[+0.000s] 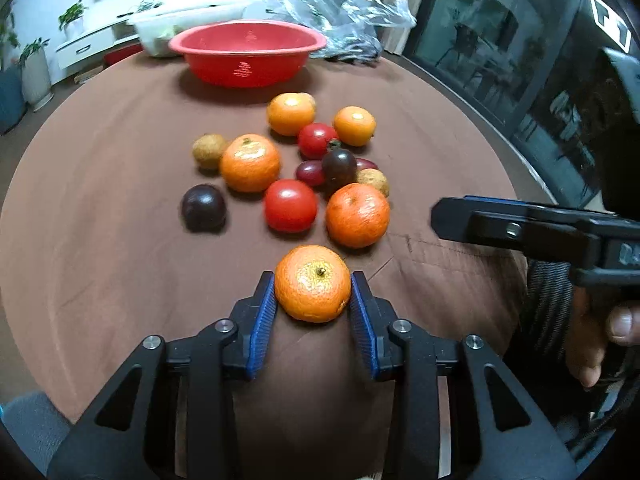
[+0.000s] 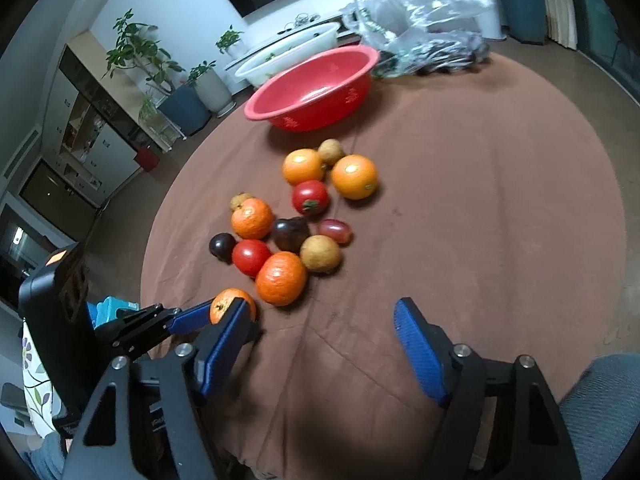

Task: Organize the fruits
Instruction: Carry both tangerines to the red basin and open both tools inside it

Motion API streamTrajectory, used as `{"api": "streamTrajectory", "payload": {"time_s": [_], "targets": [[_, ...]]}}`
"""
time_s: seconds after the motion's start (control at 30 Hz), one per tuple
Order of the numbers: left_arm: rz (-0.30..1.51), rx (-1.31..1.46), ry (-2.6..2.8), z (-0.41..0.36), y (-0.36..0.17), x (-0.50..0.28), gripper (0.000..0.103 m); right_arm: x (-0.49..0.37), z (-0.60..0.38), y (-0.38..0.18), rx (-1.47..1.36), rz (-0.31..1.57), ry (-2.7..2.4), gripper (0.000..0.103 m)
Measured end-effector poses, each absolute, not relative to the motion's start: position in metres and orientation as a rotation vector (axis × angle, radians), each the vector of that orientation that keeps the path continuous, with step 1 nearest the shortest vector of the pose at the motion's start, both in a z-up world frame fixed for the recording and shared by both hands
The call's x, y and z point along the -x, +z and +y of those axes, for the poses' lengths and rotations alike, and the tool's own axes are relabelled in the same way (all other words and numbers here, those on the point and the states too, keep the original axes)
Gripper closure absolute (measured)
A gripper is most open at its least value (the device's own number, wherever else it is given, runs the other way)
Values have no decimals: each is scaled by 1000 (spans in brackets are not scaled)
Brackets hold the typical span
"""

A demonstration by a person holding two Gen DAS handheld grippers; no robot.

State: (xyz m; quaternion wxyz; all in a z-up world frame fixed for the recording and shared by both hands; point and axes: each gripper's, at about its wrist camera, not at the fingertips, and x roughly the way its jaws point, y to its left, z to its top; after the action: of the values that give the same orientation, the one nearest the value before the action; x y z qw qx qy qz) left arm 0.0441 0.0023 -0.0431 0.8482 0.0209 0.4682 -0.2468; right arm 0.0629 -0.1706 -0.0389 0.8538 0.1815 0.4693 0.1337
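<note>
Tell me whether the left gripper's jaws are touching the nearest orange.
Touching. In the left wrist view, both blue pads of the left gripper press against the sides of the orange.

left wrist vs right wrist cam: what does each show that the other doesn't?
Only the left wrist view: the mandarin full-on, stem up, with both blue fingers of the left gripper pressed on its sides; a thumb behind the right gripper.

Only the right wrist view: the right gripper open over bare tablecloth; the cabinets at left.

Both: the fruit cluster, red basin, plastic bag.
</note>
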Motion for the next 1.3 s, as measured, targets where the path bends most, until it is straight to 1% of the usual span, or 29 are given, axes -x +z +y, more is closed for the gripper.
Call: {"api": "streamTrajectory", "payload": {"time_s": [0.13, 0.27, 0.53, 0.6, 0.67, 0.73, 0.93, 1.07, 1.17, 1.3], "targets": [[984, 25, -491, 26, -38, -37, 68, -74, -156, -44, -423, 1016, 339, 32], [972, 61, -479, 39, -34, -32, 68, -90, -142, -51, -420, 1045, 339, 40], [968, 77, -504, 41, -39, -32, 68, -104, -133, -54, -393, 1060, 322, 47], [973, 81, -506, 41, -41, -33, 69, -104, -133, -53, -382, 1054, 318, 51], [974, 85, -505, 41, -42, -34, 68, -104, -134, -53, -382, 1051, 312, 61], [972, 89, -506, 41, -41, -34, 68, -104, -139, -55, -401, 1048, 315, 64], [971, 105, -502, 45, -35, -36, 69, -96, -146, -52, -430, 1034, 348, 65], [948, 116, -498, 52, -19, -49, 69, -91, -160, -41, -470, 1012, 396, 65], [904, 109, -487, 57, 3, -71, 69, -97, -176, -28, -497, 981, 419, 65], [850, 63, -492, 49, 34, -116, 69, -131, -204, -7, -476, 925, 383, 65]]}}
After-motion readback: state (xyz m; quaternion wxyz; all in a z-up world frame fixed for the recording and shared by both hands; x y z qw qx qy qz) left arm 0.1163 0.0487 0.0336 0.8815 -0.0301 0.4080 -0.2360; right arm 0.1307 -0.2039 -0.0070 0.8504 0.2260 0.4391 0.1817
